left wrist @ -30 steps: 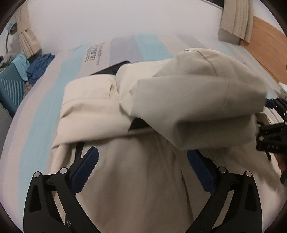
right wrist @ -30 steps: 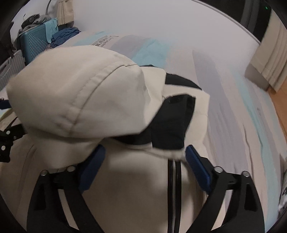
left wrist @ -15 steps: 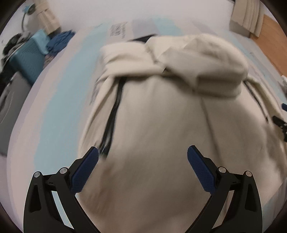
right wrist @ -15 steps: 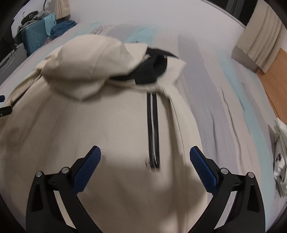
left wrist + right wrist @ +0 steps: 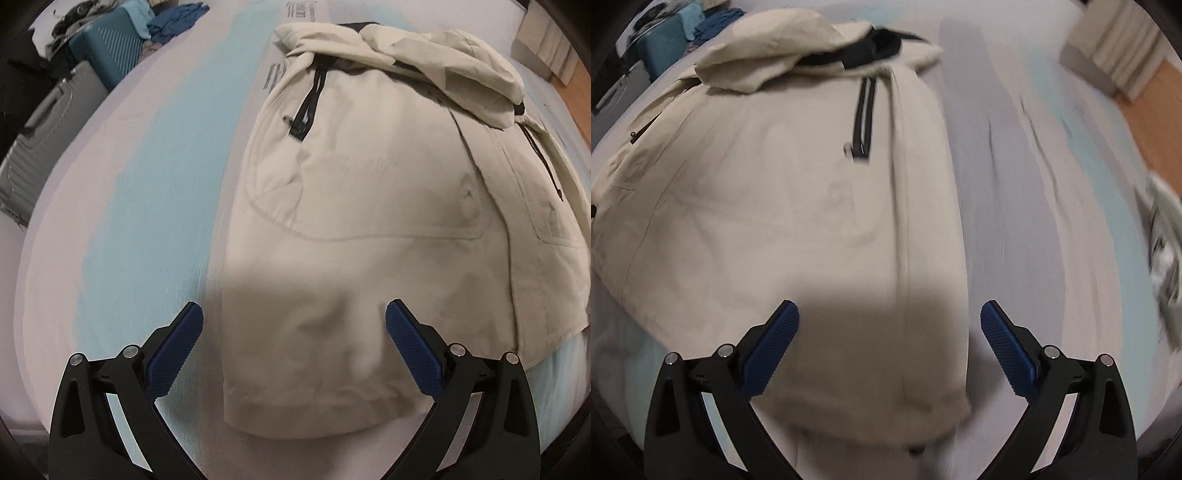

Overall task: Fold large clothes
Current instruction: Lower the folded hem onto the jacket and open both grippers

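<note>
My left tongs (image 5: 293, 332) hang wide open with nothing in them, and my right tongs (image 5: 889, 332) gape just as empty. The beige jacket (image 5: 369, 206) lies folded on the striped bed (image 5: 140, 192), hood (image 5: 454, 70) flopped over its far end, hem toward the bed's near edge.
</note>
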`<state>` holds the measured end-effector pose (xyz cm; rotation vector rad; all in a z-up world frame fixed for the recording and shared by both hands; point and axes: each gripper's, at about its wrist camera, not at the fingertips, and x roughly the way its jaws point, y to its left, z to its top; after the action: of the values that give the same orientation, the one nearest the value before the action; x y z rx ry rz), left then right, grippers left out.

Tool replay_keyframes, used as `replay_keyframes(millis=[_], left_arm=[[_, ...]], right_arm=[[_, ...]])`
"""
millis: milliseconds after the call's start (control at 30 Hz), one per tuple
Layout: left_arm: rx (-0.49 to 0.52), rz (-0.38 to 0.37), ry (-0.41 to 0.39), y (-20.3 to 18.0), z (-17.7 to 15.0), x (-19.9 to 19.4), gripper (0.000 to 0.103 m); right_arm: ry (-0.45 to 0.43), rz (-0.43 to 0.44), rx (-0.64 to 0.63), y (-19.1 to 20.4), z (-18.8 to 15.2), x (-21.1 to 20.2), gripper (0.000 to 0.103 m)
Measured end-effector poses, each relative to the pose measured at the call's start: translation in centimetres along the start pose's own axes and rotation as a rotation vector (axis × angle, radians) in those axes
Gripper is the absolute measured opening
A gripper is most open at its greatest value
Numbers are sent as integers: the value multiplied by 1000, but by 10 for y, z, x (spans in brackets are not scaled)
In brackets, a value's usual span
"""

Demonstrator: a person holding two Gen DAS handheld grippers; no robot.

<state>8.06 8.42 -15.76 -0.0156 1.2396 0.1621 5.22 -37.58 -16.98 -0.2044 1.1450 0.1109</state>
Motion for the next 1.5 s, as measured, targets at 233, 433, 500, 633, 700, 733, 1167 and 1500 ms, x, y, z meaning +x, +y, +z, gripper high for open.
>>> replay_keyframes(millis=[233,433,500,633,700,733,1167,1500], left_arm=[[-19,-48,28,4,-12,9,97],[-37,-72,35,8,-20,10,97],[-37,-78,42,8,-23,11,97],[-42,-94,49,9,-26,10,97],[-46,-102,56,13,-26,9,97],[-40,-99,57,15,-26,8,97],[21,-180,94,24,-10,13,96],[44,-191,113,14,-5,24,89]], right_arm=[[62,106,106,-17,-17,5,77],[83,140,177,-31,-12,9,64],[90,129,159,-30,-13,10,59],[106,68,116,-28,-15,13,59],[111,75,133,-30,-15,14,59],[112,76,129,-29,-14,14,59],[122,42,58,-13,-7,19,46],[117,22,111,-16,-4,28,61]])
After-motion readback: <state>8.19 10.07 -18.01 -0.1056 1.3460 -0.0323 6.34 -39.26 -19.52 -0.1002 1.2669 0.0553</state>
